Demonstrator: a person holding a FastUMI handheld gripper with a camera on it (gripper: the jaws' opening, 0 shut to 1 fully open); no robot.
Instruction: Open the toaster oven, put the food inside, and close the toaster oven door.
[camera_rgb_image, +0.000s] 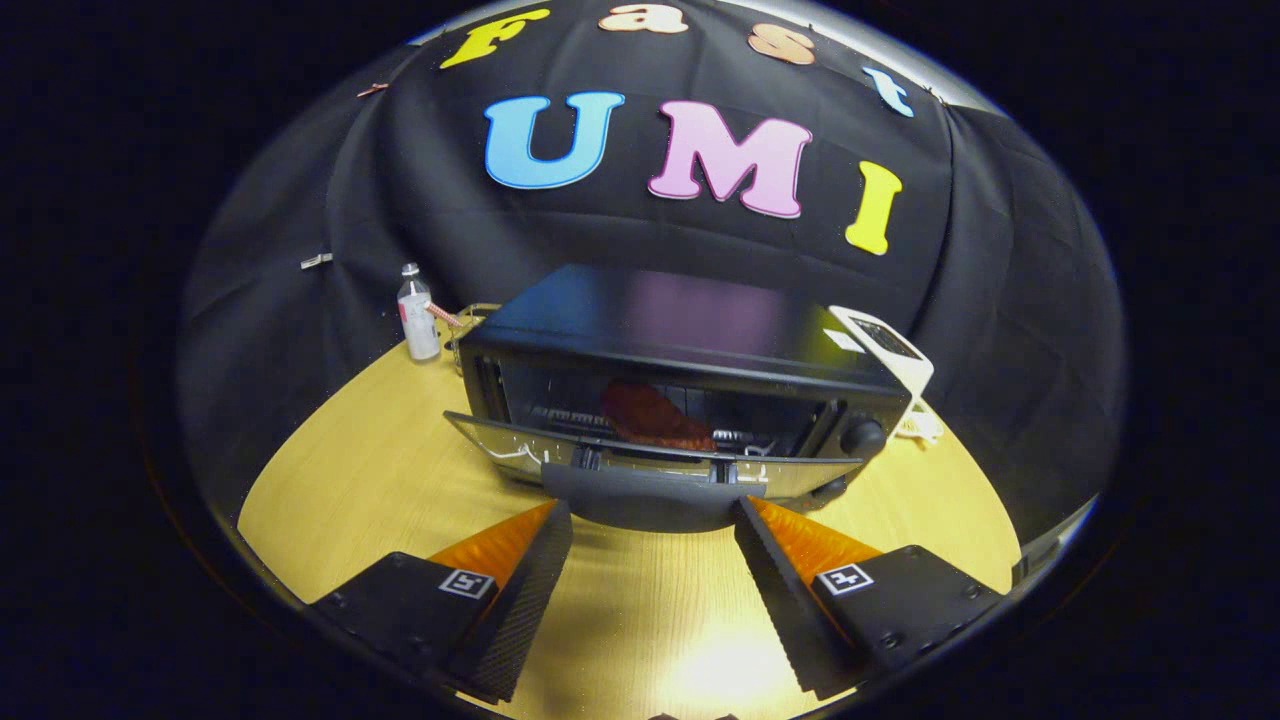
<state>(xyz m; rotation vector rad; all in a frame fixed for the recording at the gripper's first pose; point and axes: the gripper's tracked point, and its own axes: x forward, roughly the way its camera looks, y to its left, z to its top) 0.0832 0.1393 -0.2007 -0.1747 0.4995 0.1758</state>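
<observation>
1. Your gripper (655, 515) has its fingers spread wide and grasps nothing; the two tips sit at either end of the handle (650, 498) of the toaster oven door (500, 440), one tip close to each end; whether they touch the handle you cannot tell
2. The toaster oven (680, 360) stands just ahead of your fingers on the wooden table (360, 480); its door hangs down open toward you, tilted rather than fully flat, with the handle at its near edge
3. The food (655, 415), a reddish-brown piece, lies inside the oven on the rack, beyond the door and roughly in line with the gap between your fingers
4. A knob (863, 437) sits on the oven's front beside the right-hand end of the door
5. Beyond the oven on the left stands a clear bottle (418, 320) with a white cap, upright on the table; a white device (885, 350) stands behind the oven's right corner, close against it
</observation>
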